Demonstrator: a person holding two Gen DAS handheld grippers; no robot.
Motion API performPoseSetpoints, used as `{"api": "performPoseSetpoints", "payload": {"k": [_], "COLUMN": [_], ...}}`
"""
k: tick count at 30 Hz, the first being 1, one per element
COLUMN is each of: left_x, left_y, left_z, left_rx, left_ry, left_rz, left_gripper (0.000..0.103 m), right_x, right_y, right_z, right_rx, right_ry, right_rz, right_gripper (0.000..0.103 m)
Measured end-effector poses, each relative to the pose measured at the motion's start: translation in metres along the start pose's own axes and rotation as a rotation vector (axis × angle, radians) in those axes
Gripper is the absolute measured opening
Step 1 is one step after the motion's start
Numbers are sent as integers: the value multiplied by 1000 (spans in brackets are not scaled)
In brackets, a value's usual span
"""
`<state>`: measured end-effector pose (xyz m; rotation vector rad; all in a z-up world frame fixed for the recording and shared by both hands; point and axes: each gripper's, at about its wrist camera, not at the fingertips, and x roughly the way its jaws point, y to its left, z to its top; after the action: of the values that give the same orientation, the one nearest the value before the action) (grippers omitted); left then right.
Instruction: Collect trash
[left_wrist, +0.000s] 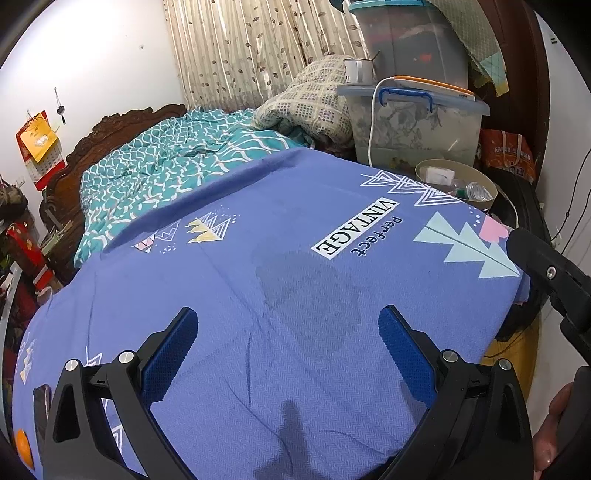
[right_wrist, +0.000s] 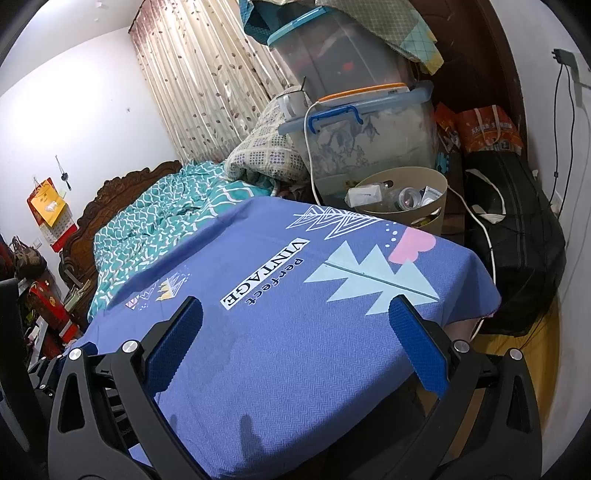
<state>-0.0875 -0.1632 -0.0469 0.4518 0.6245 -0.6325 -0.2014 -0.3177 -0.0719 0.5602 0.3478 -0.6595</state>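
Note:
A beige waste bin (right_wrist: 424, 216) stands just past the far right corner of the blue cloth-covered table (right_wrist: 295, 350). It holds a clear plastic bottle (right_wrist: 408, 197) and white paper or cartons (right_wrist: 364, 195). The bin also shows in the left wrist view (left_wrist: 456, 179). My left gripper (left_wrist: 288, 321) is open and empty above the blue cloth (left_wrist: 258, 295). My right gripper (right_wrist: 295, 312) is open and empty above the cloth near its right edge. The right gripper's black body (left_wrist: 546, 273) shows at the right of the left wrist view.
Stacked clear storage boxes (right_wrist: 365, 136) with a white cable (right_wrist: 310, 158) stand behind the bin. A black bag (right_wrist: 517, 251) and orange bag (right_wrist: 487, 129) lie to the right. A bed with teal bedding (left_wrist: 166, 166) and a folded quilt (left_wrist: 306, 99) lies beyond the table. An orange object (left_wrist: 24, 445) sits at the cloth's left edge.

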Motion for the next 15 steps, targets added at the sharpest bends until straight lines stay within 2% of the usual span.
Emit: {"api": "performPoseSetpoints", "payload": {"k": [15], "left_x": [3], "left_y": [-2], "left_z": [-4], "left_rx": [8], "left_ry": [9], "left_rz": [-5], "left_gripper": [95], "right_x": [2], "right_y": [0], "right_z": [-2], "right_rx": [2], "right_ry": [8], "right_rz": [1], "right_gripper": [100]}}
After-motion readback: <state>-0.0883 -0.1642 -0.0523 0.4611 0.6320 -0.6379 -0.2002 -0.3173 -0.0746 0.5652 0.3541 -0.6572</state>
